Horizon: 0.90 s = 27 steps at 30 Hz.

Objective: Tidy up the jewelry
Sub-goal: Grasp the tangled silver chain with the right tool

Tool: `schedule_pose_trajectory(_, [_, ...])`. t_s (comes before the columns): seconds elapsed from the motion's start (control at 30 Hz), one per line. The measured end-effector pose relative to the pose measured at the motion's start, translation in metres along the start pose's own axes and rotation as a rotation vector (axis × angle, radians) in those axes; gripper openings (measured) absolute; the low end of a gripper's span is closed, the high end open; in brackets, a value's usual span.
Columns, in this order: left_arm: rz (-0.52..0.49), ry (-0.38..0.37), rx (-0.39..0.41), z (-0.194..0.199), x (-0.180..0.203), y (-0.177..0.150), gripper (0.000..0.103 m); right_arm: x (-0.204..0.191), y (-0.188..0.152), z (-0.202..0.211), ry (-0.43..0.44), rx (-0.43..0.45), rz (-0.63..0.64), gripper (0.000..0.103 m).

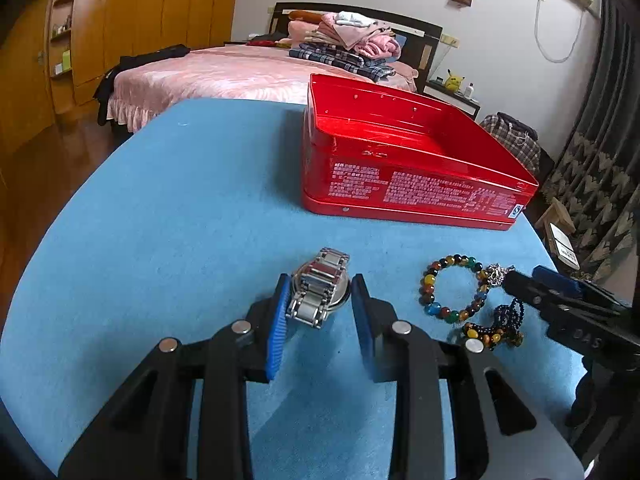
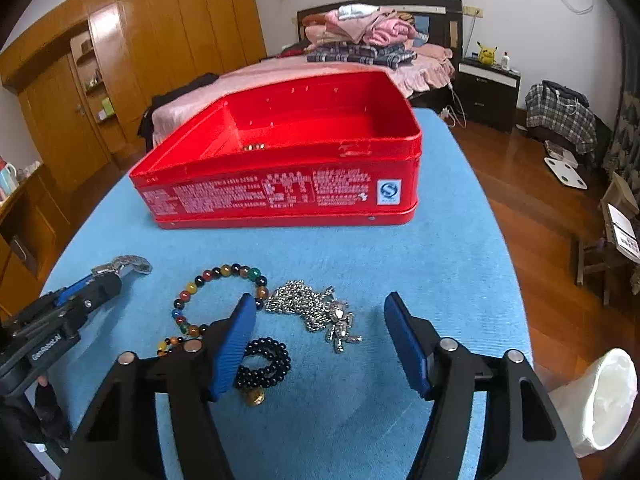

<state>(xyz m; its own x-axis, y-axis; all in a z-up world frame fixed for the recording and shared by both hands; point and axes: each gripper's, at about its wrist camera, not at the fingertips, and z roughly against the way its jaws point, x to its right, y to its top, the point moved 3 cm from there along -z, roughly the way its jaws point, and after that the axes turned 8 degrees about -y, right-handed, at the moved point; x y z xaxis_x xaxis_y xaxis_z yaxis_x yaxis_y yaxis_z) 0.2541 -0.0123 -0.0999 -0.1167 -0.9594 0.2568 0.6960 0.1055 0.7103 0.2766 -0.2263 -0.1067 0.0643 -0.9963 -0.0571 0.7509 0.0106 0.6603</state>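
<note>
A silver metal watch lies on the blue table between the pads of my left gripper, which stands open around it with a small gap each side. A multicoloured bead bracelet lies to its right. In the right wrist view my right gripper is open above a silver chain with a bear charm. A black bead bracelet lies by its left finger, and the coloured bracelet lies further left. The open red tin box stands behind, with a small item inside.
The blue cloth table has curved edges, with wooden floor to the right. A white bin stands low at the right. A bed with piled clothes and a wooden wardrobe are behind.
</note>
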Motion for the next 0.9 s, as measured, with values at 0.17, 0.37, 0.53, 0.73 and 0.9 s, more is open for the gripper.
schedule_pose_trajectory(0.17, [-0.001,-0.004,0.001,0.0,-0.002,-0.001,0.029,-0.002,-0.003,-0.001,0.018,-0.013,-0.006,0.041])
schedule_pose_trajectory(0.37, [-0.001,-0.004,0.001,0.0,-0.002,-0.001,0.029,-0.004,-0.014,0.006,0.066,-0.027,-0.027,0.03])
schedule_pose_trajectory(0.53, [-0.002,-0.004,-0.002,0.0,-0.002,-0.002,0.029,-0.007,-0.018,0.015,0.091,-0.012,-0.017,0.029])
schedule_pose_trajectory(0.73, [-0.003,-0.008,-0.008,-0.001,-0.001,-0.005,0.029,-0.005,-0.009,0.008,0.037,-0.002,0.014,0.031])
schedule_pose_trajectory(0.9, [-0.01,-0.013,-0.014,-0.005,0.004,-0.005,0.029,-0.015,-0.008,-0.001,0.012,-0.017,0.044,0.039])
